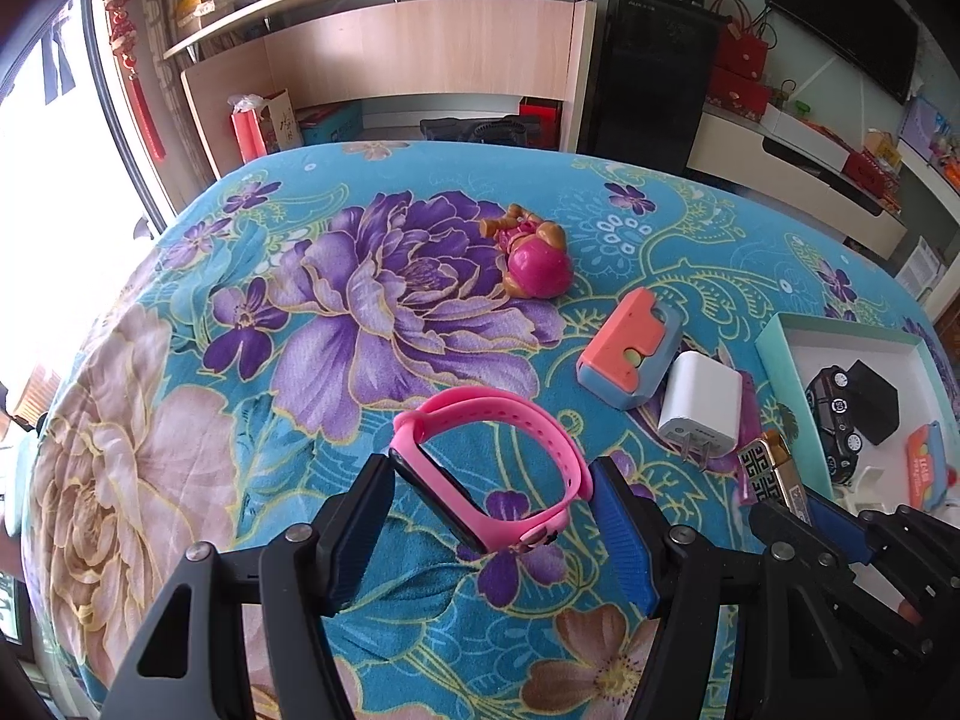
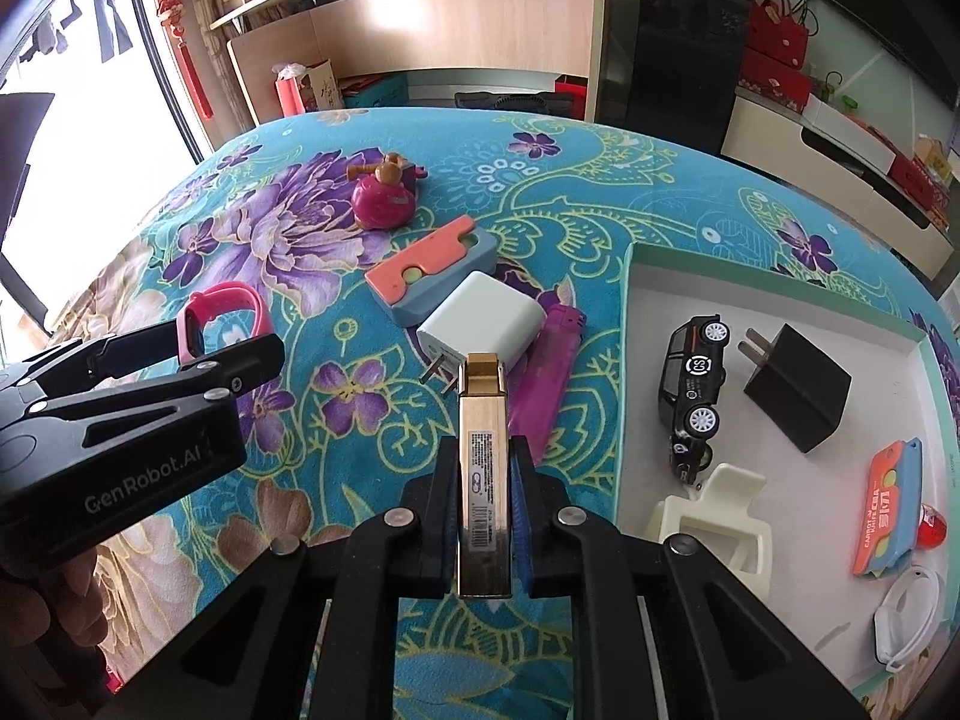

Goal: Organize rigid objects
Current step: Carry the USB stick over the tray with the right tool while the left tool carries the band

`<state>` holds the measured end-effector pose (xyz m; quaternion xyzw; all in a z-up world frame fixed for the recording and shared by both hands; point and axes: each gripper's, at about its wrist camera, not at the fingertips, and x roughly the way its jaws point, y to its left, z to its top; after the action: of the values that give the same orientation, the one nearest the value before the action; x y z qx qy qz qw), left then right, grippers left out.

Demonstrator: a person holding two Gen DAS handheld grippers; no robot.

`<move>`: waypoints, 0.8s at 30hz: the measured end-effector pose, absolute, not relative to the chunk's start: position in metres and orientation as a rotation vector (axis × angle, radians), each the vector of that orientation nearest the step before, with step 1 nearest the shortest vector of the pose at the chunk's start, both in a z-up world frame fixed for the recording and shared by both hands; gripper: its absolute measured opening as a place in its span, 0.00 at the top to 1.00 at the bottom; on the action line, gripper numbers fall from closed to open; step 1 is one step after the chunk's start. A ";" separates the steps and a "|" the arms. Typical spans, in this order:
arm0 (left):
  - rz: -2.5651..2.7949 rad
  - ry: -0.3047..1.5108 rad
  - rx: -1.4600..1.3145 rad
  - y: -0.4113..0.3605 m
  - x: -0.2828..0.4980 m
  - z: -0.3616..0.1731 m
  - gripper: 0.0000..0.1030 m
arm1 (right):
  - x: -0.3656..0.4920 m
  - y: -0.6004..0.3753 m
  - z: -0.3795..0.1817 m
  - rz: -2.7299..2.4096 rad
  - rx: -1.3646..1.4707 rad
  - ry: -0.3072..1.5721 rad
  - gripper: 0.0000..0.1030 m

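My left gripper point(image 1: 489, 483) is open, its jaws on either side of a pink smart band point(image 1: 489, 462) that lies on the floral cloth; it also shows in the right wrist view point(image 2: 222, 315). My right gripper point(image 2: 483, 462) is shut on a gold lighter point(image 2: 483, 462), held upright above the cloth; the lighter also shows in the left wrist view point(image 1: 771, 471). A white tray point(image 2: 636, 312) stands at the right and holds a black toy car point(image 2: 693, 387), a black charger point(image 2: 798, 387), a cream clip point(image 2: 720, 510) and an orange-blue card case point(image 2: 885, 507).
On the cloth lie a white charger point(image 2: 483, 318), a purple lighter point(image 2: 549, 372), an orange-blue case point(image 2: 432, 279) and a pink toy figure point(image 2: 384, 195). A wooden counter point(image 2: 432, 30) and a black cabinet point(image 2: 684, 42) stand beyond the table's far edge.
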<state>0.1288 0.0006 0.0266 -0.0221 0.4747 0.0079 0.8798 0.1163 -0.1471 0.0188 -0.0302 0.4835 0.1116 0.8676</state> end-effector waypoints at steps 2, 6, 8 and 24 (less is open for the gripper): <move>0.004 0.976 -0.045 -0.004 0.127 0.031 0.33 | 0.115 -0.150 0.023 0.232 -0.052 1.000 0.85; -0.019 0.955 -0.036 -0.014 0.125 0.039 0.32 | 0.112 -0.159 0.032 0.223 -0.028 0.974 0.85; -0.029 0.947 -0.033 -0.018 0.124 0.041 0.32 | 0.111 -0.166 0.036 0.213 -0.012 0.963 0.85; -0.182 0.926 0.032 -0.081 0.118 0.050 0.33 | 0.102 -0.261 0.046 -0.037 0.137 0.928 0.85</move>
<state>0.1181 -0.0814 0.0505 0.0154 0.4458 -0.0876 0.8907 0.1023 -0.2614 0.0460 0.0662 0.4472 -0.0176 0.8918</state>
